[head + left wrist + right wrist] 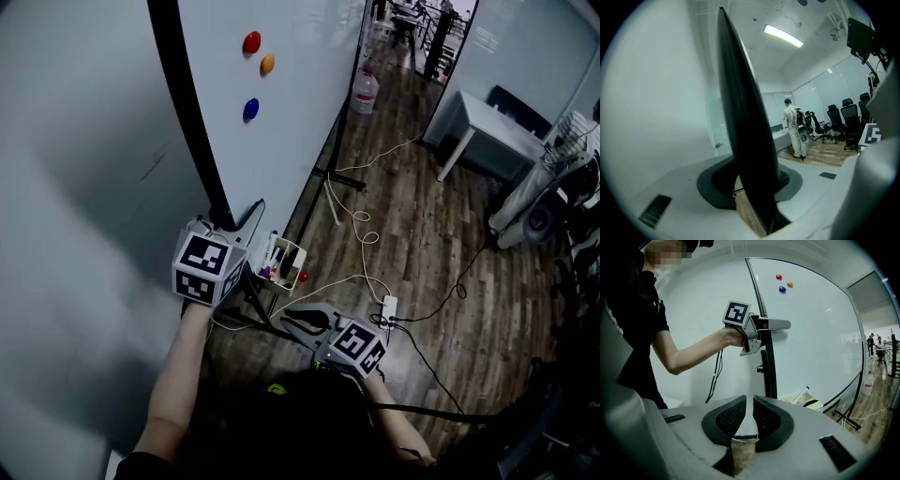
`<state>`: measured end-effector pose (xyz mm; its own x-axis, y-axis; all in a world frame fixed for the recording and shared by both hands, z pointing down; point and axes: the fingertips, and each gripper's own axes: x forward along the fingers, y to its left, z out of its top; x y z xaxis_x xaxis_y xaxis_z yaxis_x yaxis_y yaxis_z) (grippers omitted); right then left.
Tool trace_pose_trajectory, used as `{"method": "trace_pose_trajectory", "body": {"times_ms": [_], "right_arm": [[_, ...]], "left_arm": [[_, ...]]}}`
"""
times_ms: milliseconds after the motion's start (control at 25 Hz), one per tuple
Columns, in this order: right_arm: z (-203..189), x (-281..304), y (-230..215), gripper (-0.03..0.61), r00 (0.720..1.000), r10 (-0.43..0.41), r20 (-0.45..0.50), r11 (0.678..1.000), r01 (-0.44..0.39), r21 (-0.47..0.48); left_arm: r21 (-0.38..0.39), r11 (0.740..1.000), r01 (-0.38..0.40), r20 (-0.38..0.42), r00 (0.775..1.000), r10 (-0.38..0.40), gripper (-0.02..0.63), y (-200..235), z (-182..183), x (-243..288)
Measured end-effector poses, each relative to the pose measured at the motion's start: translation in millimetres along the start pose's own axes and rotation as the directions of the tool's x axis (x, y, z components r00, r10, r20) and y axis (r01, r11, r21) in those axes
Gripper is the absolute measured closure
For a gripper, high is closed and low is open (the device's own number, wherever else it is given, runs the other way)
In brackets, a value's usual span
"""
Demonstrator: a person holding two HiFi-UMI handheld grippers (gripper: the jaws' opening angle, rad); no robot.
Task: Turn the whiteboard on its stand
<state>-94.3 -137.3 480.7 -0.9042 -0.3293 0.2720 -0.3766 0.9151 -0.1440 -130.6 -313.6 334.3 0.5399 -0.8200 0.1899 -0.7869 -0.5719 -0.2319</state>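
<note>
The whiteboard [281, 112] stands on a black stand, with red, orange and blue magnets on its face. Its black side frame [192, 131] runs down to my left gripper [234, 223]. In the left gripper view that frame [740, 117] fills the space between the pads, and the left gripper [752, 180] is shut on it. The right gripper view shows the same clasp [776, 325] on the upright frame [768, 371]. My right gripper [298, 323] hangs lower and nearer, apart from the board. Its pads [733, 416] are almost together with nothing between them.
A small box of markers [281, 262] sits at the board's lower edge. White cables and a power strip [387, 307] lie on the wooden floor near the stand's foot [342, 176]. A water bottle [365, 92] and a white table [487, 117] stand farther off. A person [791, 126] stands near the office chairs.
</note>
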Motion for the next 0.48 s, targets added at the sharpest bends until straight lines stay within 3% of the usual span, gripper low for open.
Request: {"method": "trace_pose_trajectory", "body": {"times_ms": [480], "right_arm": [[1.0, -19.8, -23.5, 0.534, 0.999, 0.025, -0.029, 1.0, -0.025, 0.006]], "left_arm": [[0.002, 1.0, 0.006, -0.012, 1.0, -0.006, 0.466, 5.6, 15.9, 43.2]]}}
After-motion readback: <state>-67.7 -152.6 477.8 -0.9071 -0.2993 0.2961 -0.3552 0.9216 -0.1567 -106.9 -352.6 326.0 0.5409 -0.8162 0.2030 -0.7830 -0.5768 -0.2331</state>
